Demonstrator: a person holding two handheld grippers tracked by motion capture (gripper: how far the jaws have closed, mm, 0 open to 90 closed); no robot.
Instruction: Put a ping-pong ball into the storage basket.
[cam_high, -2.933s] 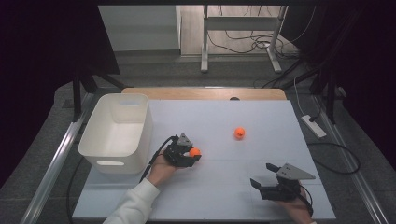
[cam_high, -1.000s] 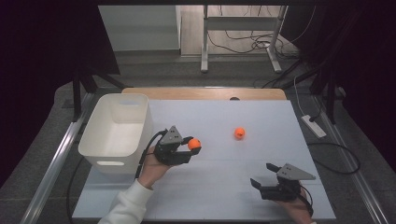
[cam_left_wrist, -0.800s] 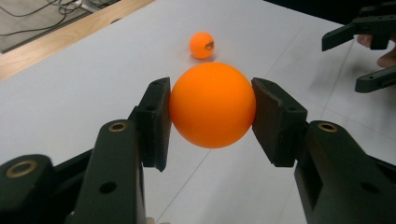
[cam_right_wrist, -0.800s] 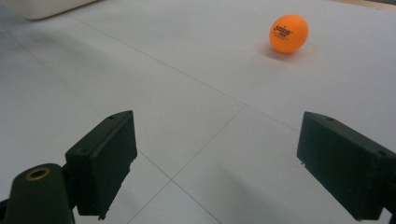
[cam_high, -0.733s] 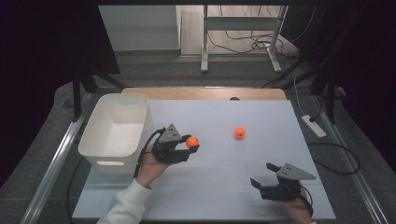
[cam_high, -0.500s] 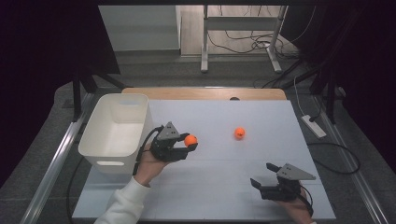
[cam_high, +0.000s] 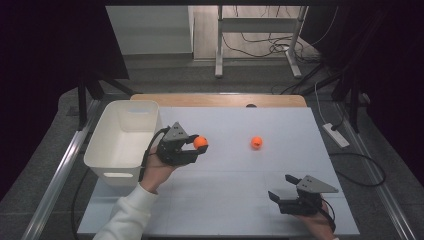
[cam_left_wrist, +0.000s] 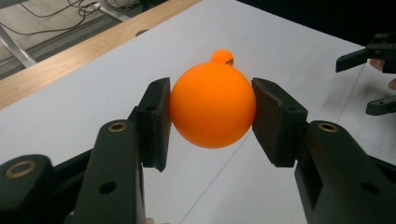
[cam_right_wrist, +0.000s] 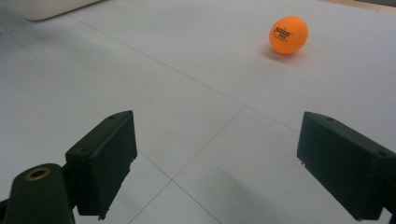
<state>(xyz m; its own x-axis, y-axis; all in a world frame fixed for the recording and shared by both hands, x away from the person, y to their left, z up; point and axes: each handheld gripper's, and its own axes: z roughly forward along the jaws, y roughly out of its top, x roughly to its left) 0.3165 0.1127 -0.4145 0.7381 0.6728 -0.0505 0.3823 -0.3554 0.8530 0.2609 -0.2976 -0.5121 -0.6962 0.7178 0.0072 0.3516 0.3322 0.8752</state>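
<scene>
Left gripper (cam_high: 192, 148): held above the white worktop (cam_high: 240, 200) left of centre, just right of the bin; fingers (cam_left_wrist: 156, 121) clamped on an orange ball (cam_left_wrist: 212, 105), one pad on each side, ball clear of the surface.

Right gripper (cam_high: 280, 197): near right part of the worktop, resting low; fingers (cam_right_wrist: 105, 154) spread wide, nothing between them.

Second orange ball (cam_high: 256, 142): lying loose on the worktop right of centre, well apart from both grippers; printed mark visible in the right gripper view (cam_right_wrist: 288, 29).

White plastic bin (cam_high: 122, 145): rectangular, upright, at the left edge of the worktop, the inside in view bare.

Wooden strip (cam_high: 220, 100): along the far edge of the worktop.
</scene>
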